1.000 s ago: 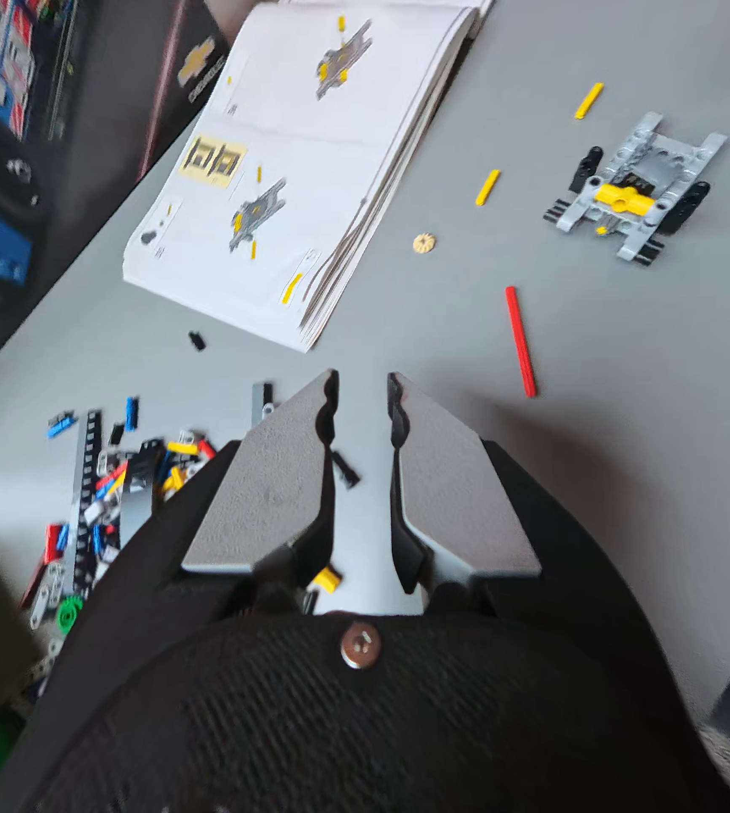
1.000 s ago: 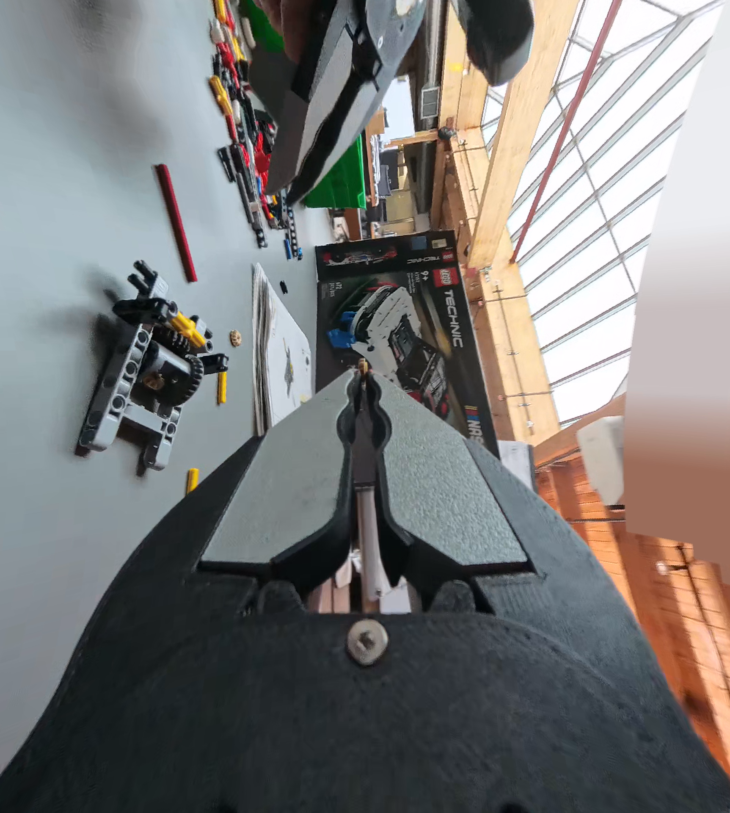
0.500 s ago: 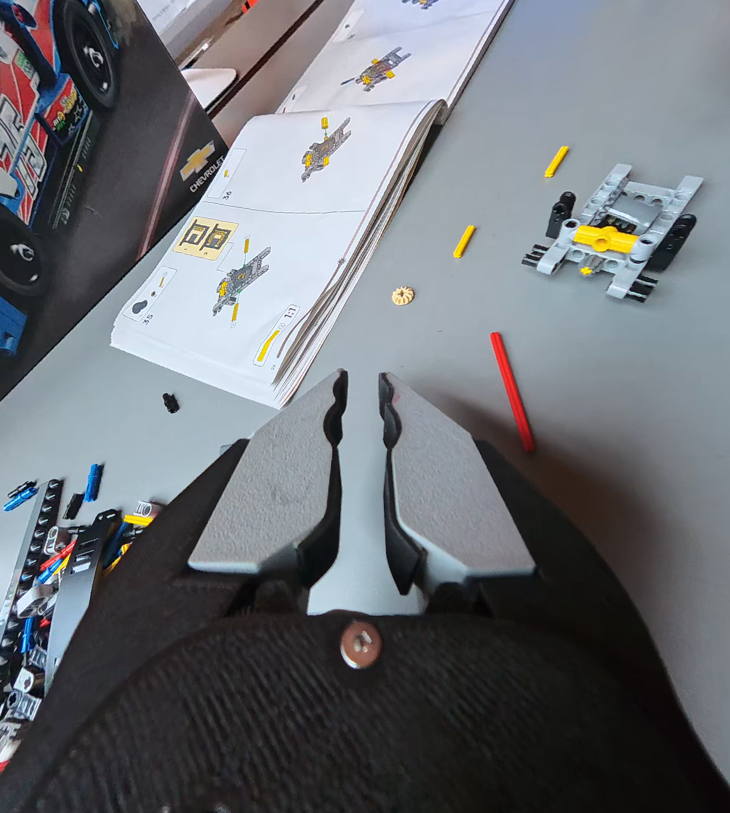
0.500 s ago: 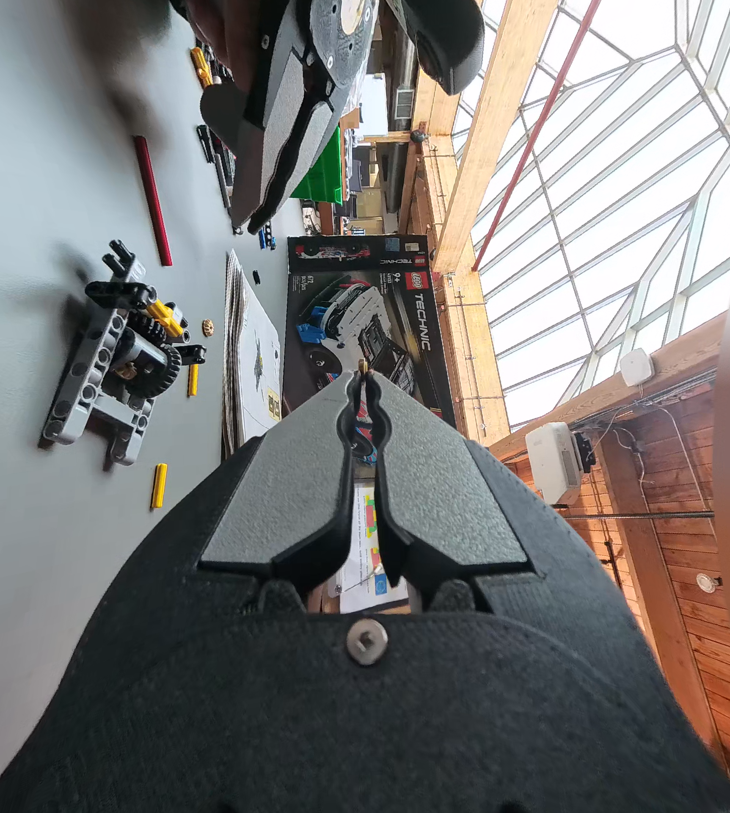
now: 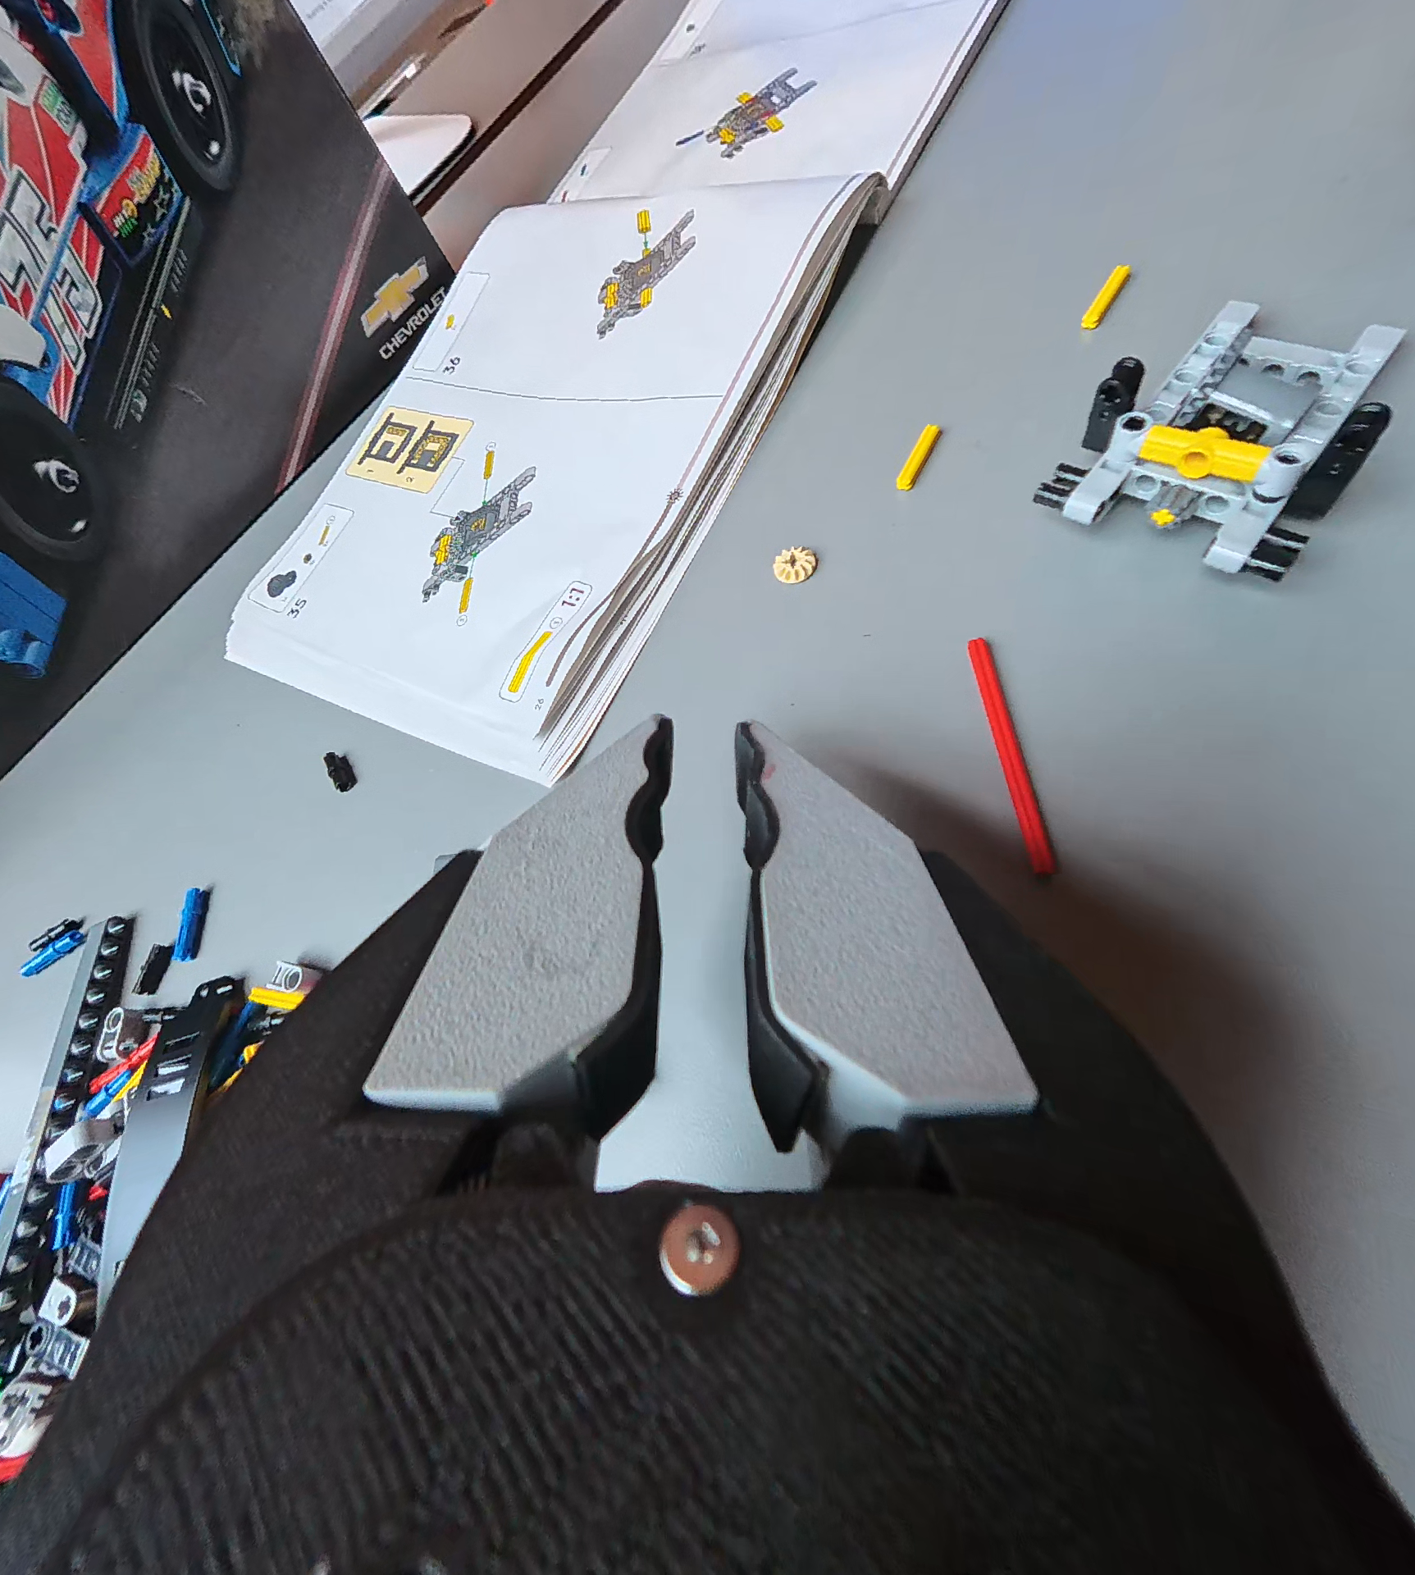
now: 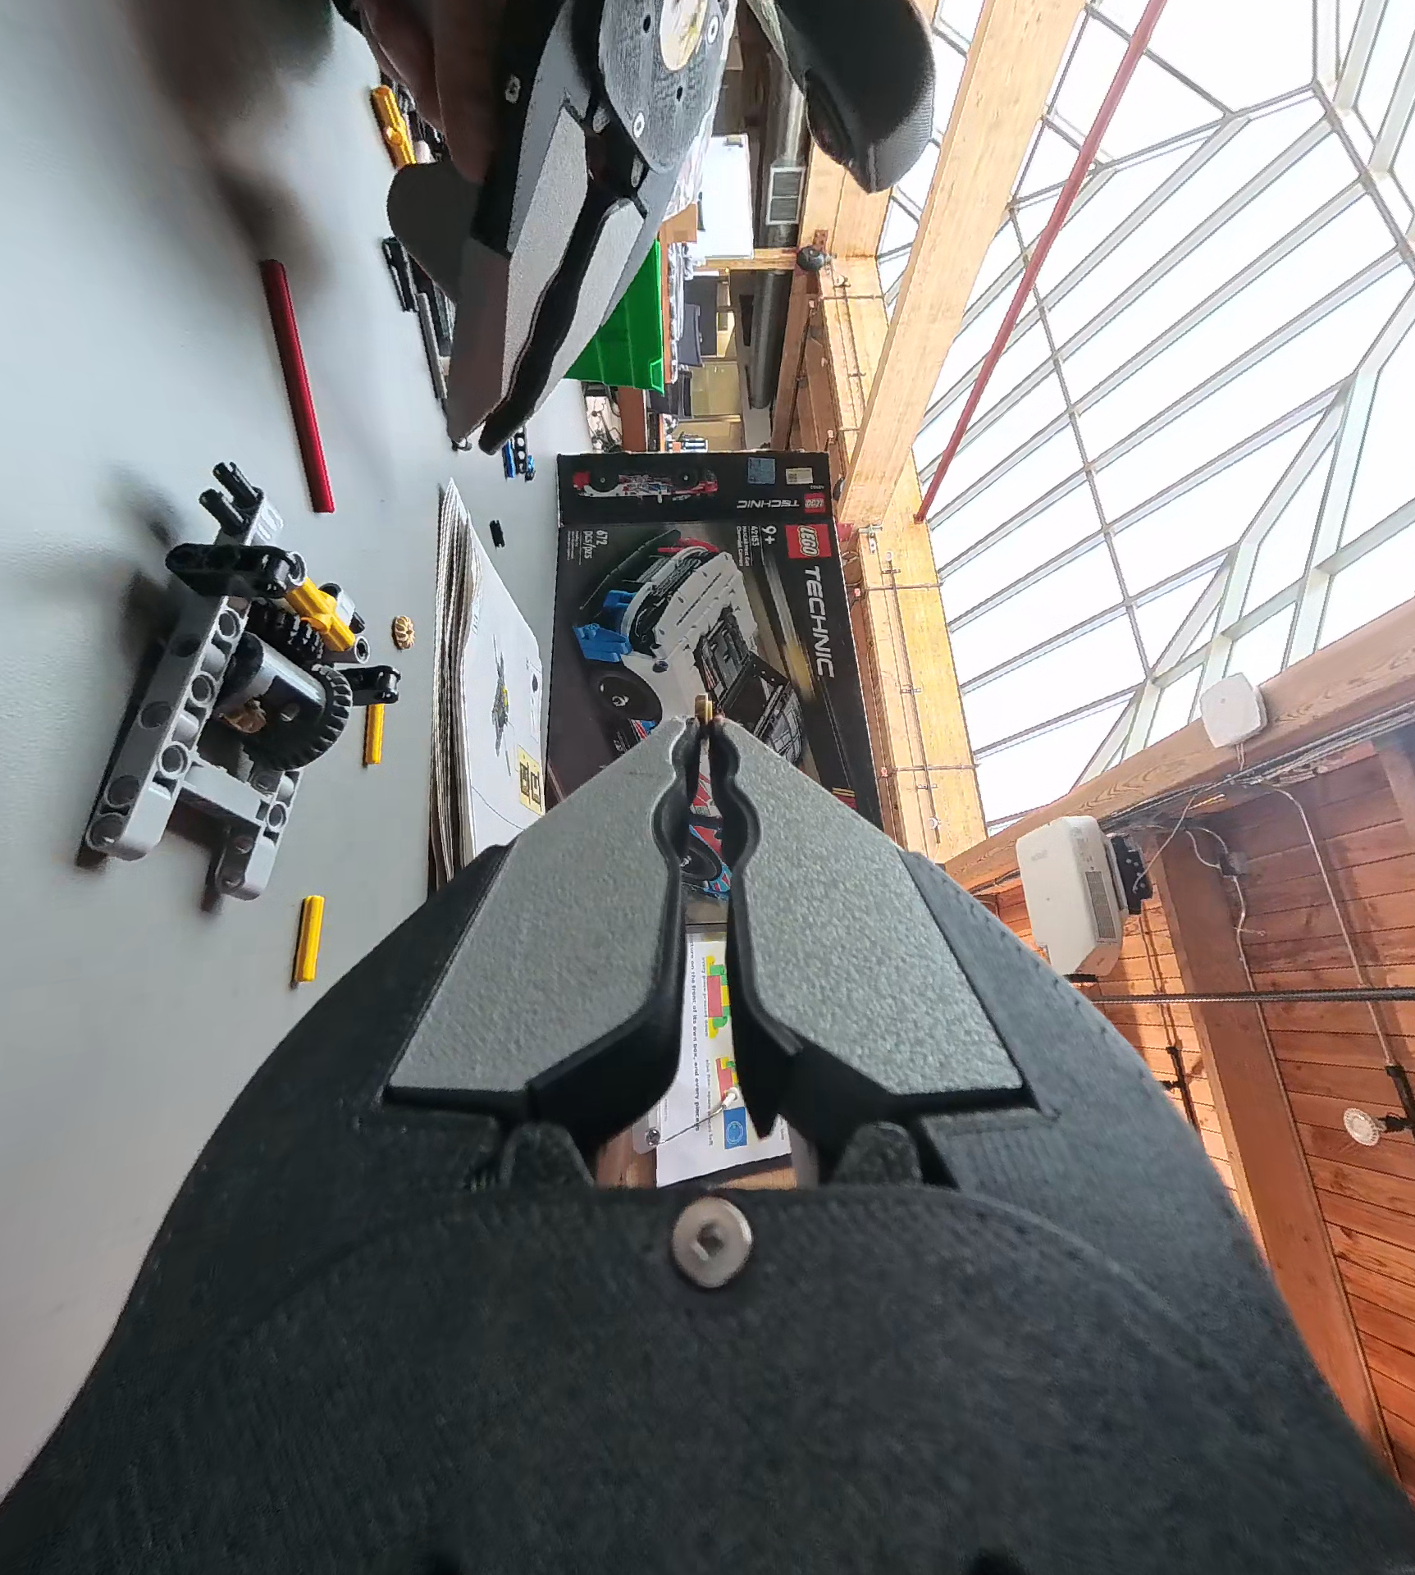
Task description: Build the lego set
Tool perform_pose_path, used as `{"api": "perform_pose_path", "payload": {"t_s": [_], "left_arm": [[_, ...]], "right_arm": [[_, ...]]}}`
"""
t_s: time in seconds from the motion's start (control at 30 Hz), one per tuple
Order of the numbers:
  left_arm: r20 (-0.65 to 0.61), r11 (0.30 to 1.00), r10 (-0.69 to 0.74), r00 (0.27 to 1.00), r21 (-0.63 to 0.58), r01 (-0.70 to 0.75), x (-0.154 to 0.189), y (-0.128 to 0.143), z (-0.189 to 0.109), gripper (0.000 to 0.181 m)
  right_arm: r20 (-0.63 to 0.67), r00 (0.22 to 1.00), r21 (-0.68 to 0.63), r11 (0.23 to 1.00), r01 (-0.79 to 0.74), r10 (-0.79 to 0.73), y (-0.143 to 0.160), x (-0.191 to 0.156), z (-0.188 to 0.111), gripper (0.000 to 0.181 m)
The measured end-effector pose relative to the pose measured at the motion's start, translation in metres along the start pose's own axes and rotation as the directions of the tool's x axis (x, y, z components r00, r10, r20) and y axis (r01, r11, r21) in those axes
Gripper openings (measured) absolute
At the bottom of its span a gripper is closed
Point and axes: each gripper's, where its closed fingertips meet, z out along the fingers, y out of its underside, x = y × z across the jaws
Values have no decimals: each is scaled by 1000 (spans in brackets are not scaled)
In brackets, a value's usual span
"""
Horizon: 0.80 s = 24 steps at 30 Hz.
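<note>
The right gripper (image 6: 704, 724) pinches a tiny tan piece (image 6: 702, 704) at its fingertips; the left gripper (image 5: 702, 731) is spread, empty. Seat it squarely into the grey chassis (image 5: 1223, 435), at two o'clock on the desk (image 5: 1198, 767).

the left gripper (image 5: 702, 740) has been carried away from the pile of loose pieces (image 5: 81, 1108), toward the instruction booklet (image 5: 567, 443); its gap has been narrowed slightly.
</note>
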Motion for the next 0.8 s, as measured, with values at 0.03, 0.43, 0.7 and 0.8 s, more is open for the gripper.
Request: {"api": "perform_pose_path", "payload": {"t_s": [0.03, 0.43, 0.7, 0.8], "left_arm": [[1, 1000, 0, 1000, -1, 0, 0, 0, 0, 12], [-7, 1000, -5, 1000, -9, 5, 0, 1, 1, 14], [-86, 999, 2, 996, -39, -5, 16, 2, 3, 17], [-118, 999, 2, 993, -39, -6, 24, -4, 0, 19]], "right_arm": [[-1, 1000, 0, 1000, 0, 0, 0, 0, 0, 0], [7, 1000, 0, 1000, -12, 12, 0, 1, 1, 0], [218, 806, -84, 833, -547, 551, 37, -8, 6, 0], [369, 534, -181, 622, -761, 761, 44, -24, 4, 0]]}}
